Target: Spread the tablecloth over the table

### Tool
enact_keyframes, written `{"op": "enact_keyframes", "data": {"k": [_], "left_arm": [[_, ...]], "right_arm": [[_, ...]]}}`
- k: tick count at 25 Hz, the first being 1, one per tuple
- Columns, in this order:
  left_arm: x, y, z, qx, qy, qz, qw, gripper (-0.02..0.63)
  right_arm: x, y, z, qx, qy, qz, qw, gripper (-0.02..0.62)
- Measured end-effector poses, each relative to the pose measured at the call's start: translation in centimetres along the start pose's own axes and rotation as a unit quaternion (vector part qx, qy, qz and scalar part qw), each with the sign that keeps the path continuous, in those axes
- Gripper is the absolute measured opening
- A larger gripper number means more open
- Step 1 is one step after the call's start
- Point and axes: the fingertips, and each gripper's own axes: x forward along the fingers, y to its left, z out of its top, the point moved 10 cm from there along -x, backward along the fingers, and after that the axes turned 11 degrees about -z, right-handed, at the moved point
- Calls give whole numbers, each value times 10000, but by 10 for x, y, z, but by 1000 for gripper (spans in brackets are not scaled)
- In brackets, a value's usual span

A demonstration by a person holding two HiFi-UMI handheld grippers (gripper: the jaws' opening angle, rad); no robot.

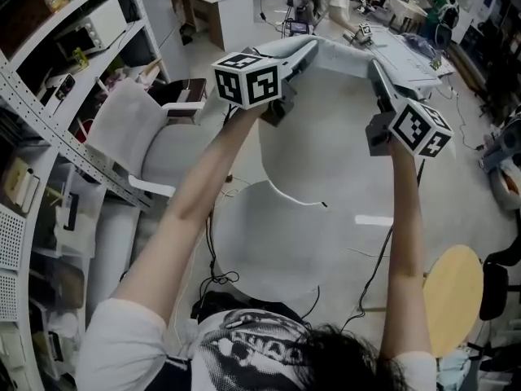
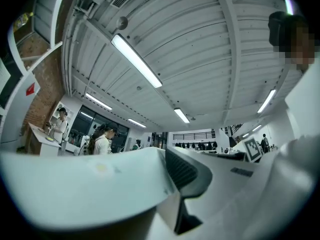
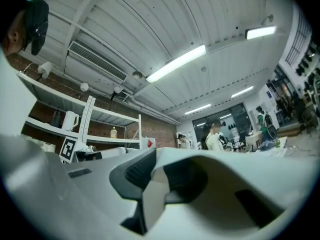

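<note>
In the head view both arms are raised, and a white tablecloth (image 1: 334,145) is stretched between the two grippers and hangs down in front of me. My left gripper (image 1: 308,49) is shut on the cloth's upper left edge. My right gripper (image 1: 376,70) is shut on its upper right edge. Below the cloth stands a round white table (image 1: 260,255), partly hidden by it. In the left gripper view the tablecloth (image 2: 90,184) fills the foreground beside a dark pad (image 2: 184,171). In the right gripper view a fold of the tablecloth (image 3: 150,184) sits between the dark jaws, and both grippers point slightly upward at the ceiling.
A pale armchair (image 1: 151,141) stands left of the table, with metal shelving (image 1: 49,112) along the left wall. A yellow round stool (image 1: 453,296) is at the lower right. Cables (image 1: 216,279) lie on the floor. People work at desks (image 1: 407,47) in the background.
</note>
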Motion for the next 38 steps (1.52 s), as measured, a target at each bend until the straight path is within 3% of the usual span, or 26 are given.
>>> {"op": "enact_keyframes", "data": {"k": [4,7,11,19,30,38], "left_arm": [[5,6,4,-79,-151,25,9999,60],[6,5,-4,-27,-35,82,10000,61],[-2,3,-29,-35,252,201,9995,63],[-35,-14,-87,-420,668,444,9959,64],[-96,-58,-125,-775,1091,595,9892,66],[-138,-100,-133,-888,1248,463,9871,66]], "right_arm": [[10,-4,8,-118,-66,79,9999,46],[10,-10,-1,-57,-2,95,9999,46],[5,-15,-30,143,224,92,9996,46],[-22,-16,-96,542,769,164,9954,48],[-81,21,-144,607,1146,212,9913,51],[-136,58,-159,800,1270,20,9887,49]]}}
